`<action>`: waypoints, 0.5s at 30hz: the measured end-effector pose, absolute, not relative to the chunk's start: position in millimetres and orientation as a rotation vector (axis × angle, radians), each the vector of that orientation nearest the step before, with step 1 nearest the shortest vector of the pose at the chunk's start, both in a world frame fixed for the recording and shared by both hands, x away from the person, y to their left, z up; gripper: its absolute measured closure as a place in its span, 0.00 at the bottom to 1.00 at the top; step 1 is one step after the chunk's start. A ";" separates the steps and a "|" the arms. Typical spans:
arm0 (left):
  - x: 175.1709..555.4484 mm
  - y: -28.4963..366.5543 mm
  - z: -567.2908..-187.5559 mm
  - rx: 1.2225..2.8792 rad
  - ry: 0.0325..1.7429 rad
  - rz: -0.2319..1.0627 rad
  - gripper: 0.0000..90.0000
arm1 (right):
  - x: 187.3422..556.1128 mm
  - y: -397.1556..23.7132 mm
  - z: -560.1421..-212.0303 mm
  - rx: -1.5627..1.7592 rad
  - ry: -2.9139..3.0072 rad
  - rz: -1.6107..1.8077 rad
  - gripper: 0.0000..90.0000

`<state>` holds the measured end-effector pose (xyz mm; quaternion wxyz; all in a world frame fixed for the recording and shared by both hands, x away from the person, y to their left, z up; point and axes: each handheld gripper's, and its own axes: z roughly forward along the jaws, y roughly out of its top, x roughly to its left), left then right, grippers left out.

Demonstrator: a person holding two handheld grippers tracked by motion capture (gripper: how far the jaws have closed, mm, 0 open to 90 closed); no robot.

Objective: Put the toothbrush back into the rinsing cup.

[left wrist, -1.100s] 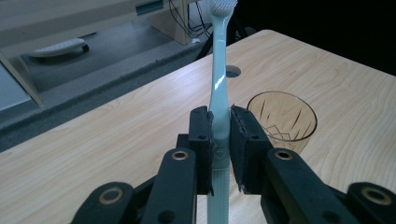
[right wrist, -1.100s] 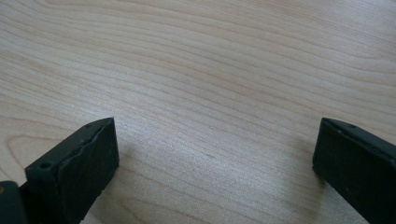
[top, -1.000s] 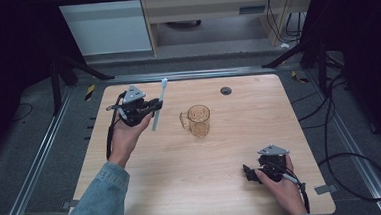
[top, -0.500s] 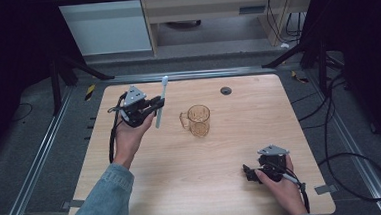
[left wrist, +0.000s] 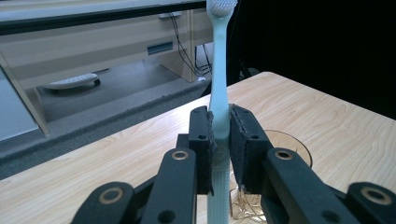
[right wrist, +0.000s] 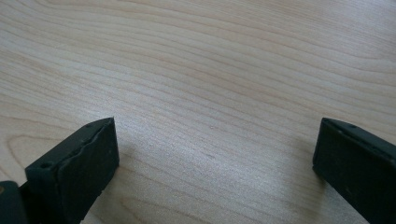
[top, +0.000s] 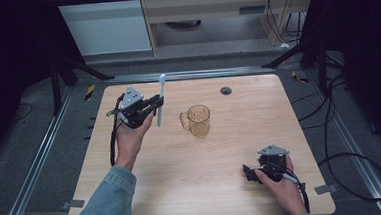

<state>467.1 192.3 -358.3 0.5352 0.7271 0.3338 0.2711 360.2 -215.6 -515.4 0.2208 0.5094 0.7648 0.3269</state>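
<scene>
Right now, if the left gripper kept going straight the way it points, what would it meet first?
Probably the amber glass mug: the left gripper, clamping a toothbrush, points toward it, though it may pass above the rim.

The left gripper (top: 154,102) is black, topped by a grey three-cornered plate, with a black cable trailing from it. Its jaws are flat black blocks on linked arms pinned with brass-ringed rivets (seen in the left gripper view). The right gripper (top: 248,172) matches. A blue denim sleeve (top: 104,203) covers the left forearm.
</scene>
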 end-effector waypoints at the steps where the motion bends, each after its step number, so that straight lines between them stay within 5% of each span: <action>1: 467.2 192.8 -358.0 1.728 0.796 0.646 0.87 | 360.2 -215.6 -515.3 1.408 2.114 0.904 0.01; 15: 471.0 191.0 -358.3 1.659 0.805 0.673 0.87 | 360.2 -215.7 -515.3 1.407 2.115 0.904 0.01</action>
